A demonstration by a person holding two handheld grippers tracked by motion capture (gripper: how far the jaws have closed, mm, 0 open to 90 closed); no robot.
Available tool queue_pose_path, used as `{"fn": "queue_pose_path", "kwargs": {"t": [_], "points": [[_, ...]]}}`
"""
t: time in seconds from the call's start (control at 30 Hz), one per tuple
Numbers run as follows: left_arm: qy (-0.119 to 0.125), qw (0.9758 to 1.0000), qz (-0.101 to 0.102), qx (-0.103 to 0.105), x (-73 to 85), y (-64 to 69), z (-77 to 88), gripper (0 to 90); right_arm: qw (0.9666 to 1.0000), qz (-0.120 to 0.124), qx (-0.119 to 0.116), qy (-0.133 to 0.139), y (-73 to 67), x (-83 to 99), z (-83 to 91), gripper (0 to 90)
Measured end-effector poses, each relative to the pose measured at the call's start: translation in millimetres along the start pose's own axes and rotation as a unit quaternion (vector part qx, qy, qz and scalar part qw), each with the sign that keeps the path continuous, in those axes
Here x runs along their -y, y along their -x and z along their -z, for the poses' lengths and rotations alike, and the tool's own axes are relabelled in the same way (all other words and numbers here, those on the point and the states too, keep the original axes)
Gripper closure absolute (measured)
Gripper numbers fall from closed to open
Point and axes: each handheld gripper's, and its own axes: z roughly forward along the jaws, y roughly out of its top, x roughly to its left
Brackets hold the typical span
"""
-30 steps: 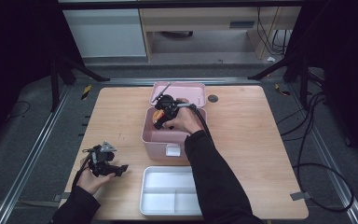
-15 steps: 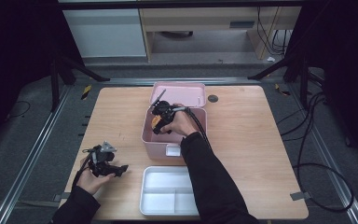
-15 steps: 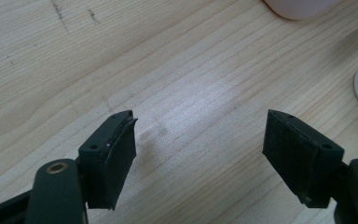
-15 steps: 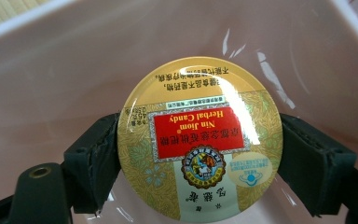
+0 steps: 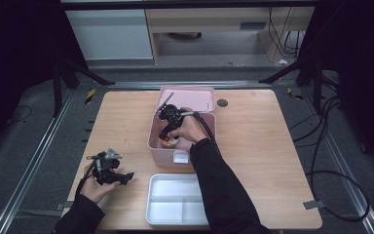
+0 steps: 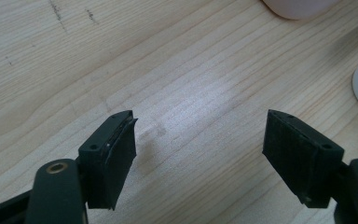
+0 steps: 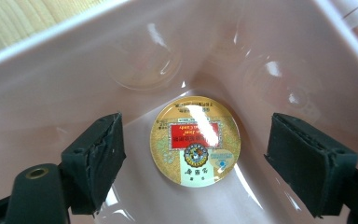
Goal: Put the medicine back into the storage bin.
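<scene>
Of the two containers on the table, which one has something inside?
The pink box: a round gold tin lies on its bottom between the open right gripper. The white divided tray at the near edge holds nothing.

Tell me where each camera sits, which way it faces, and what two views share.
High view: above the table, looking down; both forearms, left tongs, right tongs.
Left gripper view: on the left tongs, facing bare wood; jaws apart.
Right gripper view: on the right tongs, looking into the pink box at a round tin.
Shared: the pink box and tin.
</scene>
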Motion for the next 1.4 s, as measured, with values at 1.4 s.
{"fn": "queue_pose_path", "kwargs": {"t": [1.4], "points": [[0.038,0.9952,-0.087,0.025,-22.3,33.4,33.4,31.7,0.9893,0.057,0.060,0.120,-38.3,157.6,173.2,37.7]]}}
